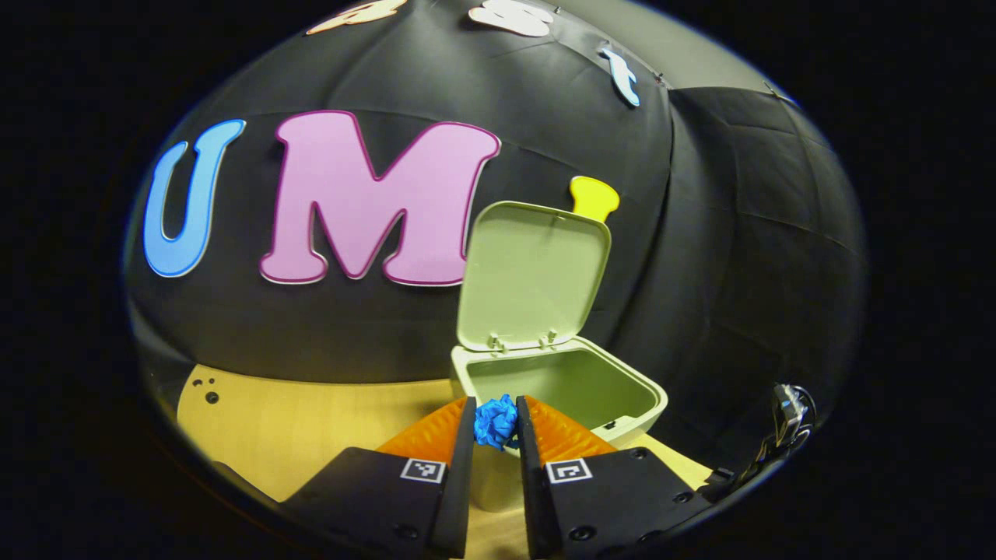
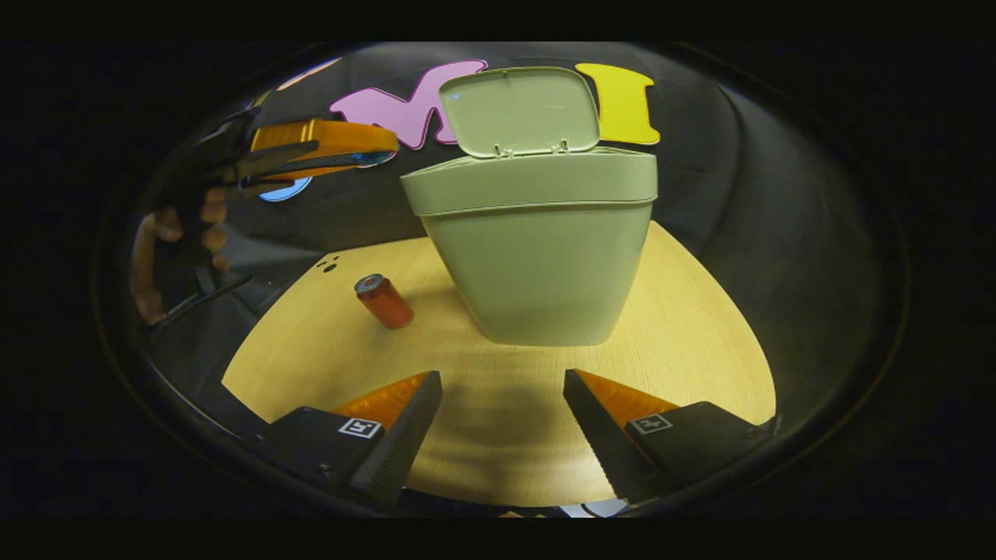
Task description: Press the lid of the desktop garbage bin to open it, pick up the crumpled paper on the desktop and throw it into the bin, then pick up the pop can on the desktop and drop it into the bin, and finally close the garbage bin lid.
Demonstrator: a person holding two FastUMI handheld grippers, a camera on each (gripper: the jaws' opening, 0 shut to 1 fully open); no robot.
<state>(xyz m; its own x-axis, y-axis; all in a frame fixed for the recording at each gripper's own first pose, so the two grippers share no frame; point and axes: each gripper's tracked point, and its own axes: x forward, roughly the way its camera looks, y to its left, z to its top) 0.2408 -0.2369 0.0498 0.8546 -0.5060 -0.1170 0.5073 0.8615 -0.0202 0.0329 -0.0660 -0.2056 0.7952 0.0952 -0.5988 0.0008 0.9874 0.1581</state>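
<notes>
Left tongs [image 1: 496, 420] clamped on crumpled paper [image 1: 496, 422] by open bin's rim [image 1: 545, 377]; right tongs [image 2: 502, 389] wide apart, empty.

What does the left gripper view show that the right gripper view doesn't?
Left gripper view: blue crumpled paper pinched in the left claw, and the bin's bare interior. Right gripper view: the red pop can lying on the wooden desktop, the open right claw, a hand. Both: the green bin, lid up.
</notes>
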